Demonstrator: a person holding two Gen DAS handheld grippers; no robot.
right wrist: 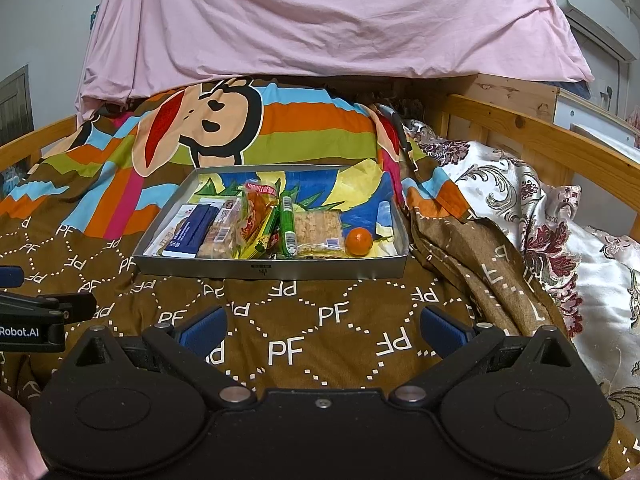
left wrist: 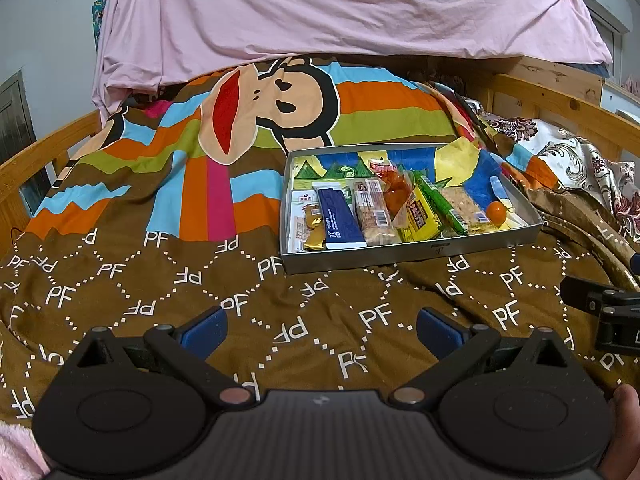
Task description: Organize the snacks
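We're looking at a shallow grey tray [left wrist: 404, 255] sitting on the bed, and the snacks are lined up side by side inside it: a navy-blue packet [left wrist: 342, 216] with white print too small to read, a clear-wrapped bar [left wrist: 374, 210] beside it, a yellow packet [left wrist: 420, 216] with bold dark characters, a slim green stick pack [left wrist: 444, 206], a pale crumbly cake in clear wrap [right wrist: 320, 234], and at the right end a small orange fruit [right wrist: 359, 241] lying loose. A gold-wrapped piece [left wrist: 314, 232] sits near the tray's left front corner. Under the tray we've got a brown quilt [right wrist: 304, 320] printed all over with white "PF" letters in dotted diamonds, with a big cartoon monkey face [left wrist: 260, 108] further back and a pink sheet [right wrist: 320, 20] hanging above. Our left gripper [left wrist: 320, 330] hovers near the quilt, fingers spread wide and holding nothing; the right gripper [right wrist: 322, 330] does the same, fingers apart, empty. "Robot.AI" reads on the left tool's side in the right view.
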